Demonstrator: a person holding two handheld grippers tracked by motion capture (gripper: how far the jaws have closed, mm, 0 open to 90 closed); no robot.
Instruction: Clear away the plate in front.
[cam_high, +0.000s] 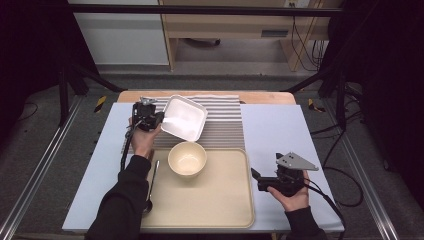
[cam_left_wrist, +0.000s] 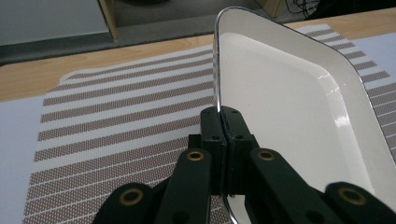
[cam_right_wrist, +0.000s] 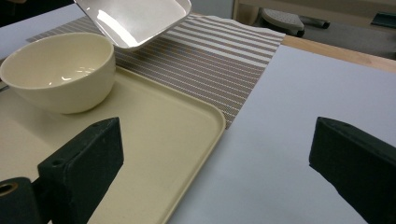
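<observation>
A white square plate (cam_high: 184, 117) hangs tilted above the striped placemat (cam_high: 225, 125), and my left gripper (cam_high: 159, 120) is shut on its left rim. In the left gripper view the two black jaws press together on the thin edge of the plate (cam_left_wrist: 289, 107). A cream bowl (cam_high: 187, 158) stands upright on the beige tray (cam_high: 210, 205), just below the plate. My right gripper (cam_high: 256, 176) rests at the tray's right edge, open, with nothing between its jaws. In the right gripper view the bowl (cam_right_wrist: 58, 70) and the plate (cam_right_wrist: 135, 18) lie ahead to the left.
A dark spoon (cam_high: 152, 185) lies along the tray's left edge beside my left forearm. The tray sits on a pale blue table cover (cam_high: 280, 135). A wooden table edge (cam_high: 210, 96) runs behind the placemat, with dark frame bars and cables around the table.
</observation>
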